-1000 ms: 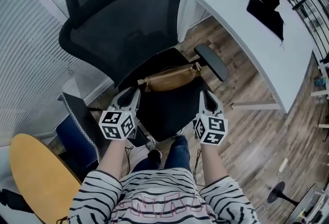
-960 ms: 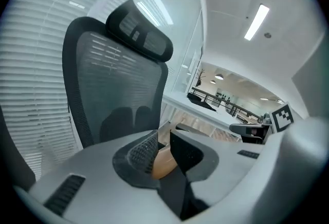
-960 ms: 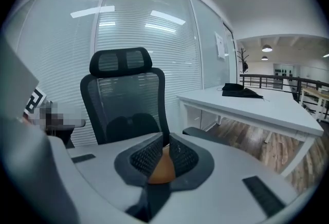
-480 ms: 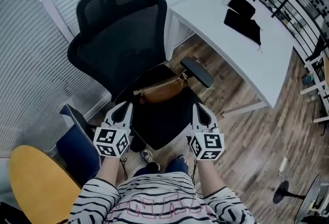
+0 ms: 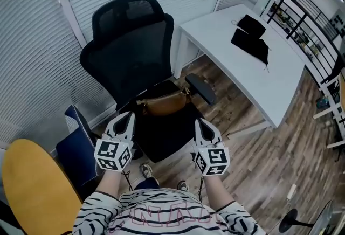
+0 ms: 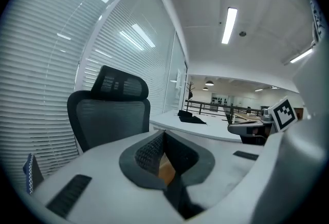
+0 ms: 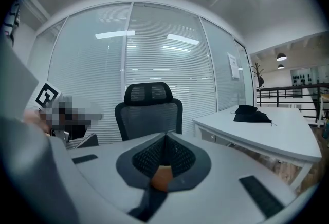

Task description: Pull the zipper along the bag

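Observation:
A brown bag (image 5: 161, 103) lies across the seat of a black mesh office chair (image 5: 132, 50). My left gripper (image 5: 128, 116) hovers short of the seat's left front corner. Its jaws have just closed and hold nothing. My right gripper (image 5: 199, 122) hangs over the seat's right front edge, shut and empty too. Neither touches the bag. In the left gripper view the left gripper (image 6: 163, 133) points at the chair back with its tips together. In the right gripper view the right gripper (image 7: 165, 135) does the same, and a sliver of brown shows behind its pads.
A white desk (image 5: 242, 67) with black cloth items (image 5: 250, 40) stands right of the chair. The chair's armrest (image 5: 200, 88) juts toward it. A yellow round tabletop (image 5: 38, 191) and a blue bag (image 5: 75, 145) are at the left. Window blinds stand behind.
Both grippers have lifted and drawn back from the chair seat toward me. The left jaws went from apart to together. The bag stays on the seat.

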A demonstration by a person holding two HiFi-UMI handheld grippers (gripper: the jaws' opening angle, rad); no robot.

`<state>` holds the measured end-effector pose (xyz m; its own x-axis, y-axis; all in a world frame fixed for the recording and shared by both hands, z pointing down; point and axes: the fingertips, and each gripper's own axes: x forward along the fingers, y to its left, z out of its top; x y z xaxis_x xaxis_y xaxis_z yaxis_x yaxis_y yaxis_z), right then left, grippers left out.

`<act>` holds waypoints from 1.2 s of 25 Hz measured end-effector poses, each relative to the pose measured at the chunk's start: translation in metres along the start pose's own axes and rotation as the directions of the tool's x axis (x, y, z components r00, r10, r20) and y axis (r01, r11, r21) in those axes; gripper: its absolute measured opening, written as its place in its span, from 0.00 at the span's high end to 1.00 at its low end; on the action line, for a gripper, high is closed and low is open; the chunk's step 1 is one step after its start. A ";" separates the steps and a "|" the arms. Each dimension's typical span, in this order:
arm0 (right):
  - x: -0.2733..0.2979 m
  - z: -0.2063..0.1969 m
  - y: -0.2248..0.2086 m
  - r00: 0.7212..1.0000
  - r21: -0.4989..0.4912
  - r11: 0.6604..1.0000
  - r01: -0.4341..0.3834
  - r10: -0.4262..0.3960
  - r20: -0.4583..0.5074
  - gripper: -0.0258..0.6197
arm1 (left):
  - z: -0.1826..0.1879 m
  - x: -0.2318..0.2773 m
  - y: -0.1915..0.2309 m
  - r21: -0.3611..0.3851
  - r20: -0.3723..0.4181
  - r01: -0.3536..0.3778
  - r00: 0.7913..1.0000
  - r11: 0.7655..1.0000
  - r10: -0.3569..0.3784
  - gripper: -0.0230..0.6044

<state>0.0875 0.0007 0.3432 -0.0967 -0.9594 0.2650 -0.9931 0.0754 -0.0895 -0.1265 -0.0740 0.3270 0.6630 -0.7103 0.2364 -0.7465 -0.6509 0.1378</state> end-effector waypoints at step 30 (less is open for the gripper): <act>-0.152 -0.022 -0.054 0.979 -0.038 0.979 -0.198 0.200 0.049 0.92 | -0.036 -0.089 -0.185 0.060 0.058 -0.134 0.990 0.989 0.130 0.92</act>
<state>0.1543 0.1486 0.3293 -0.2900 -0.9370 0.1948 -0.9560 0.2744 -0.1033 -0.0492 0.1189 0.3149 0.5621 -0.8035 0.1960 -0.8239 -0.5648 0.0471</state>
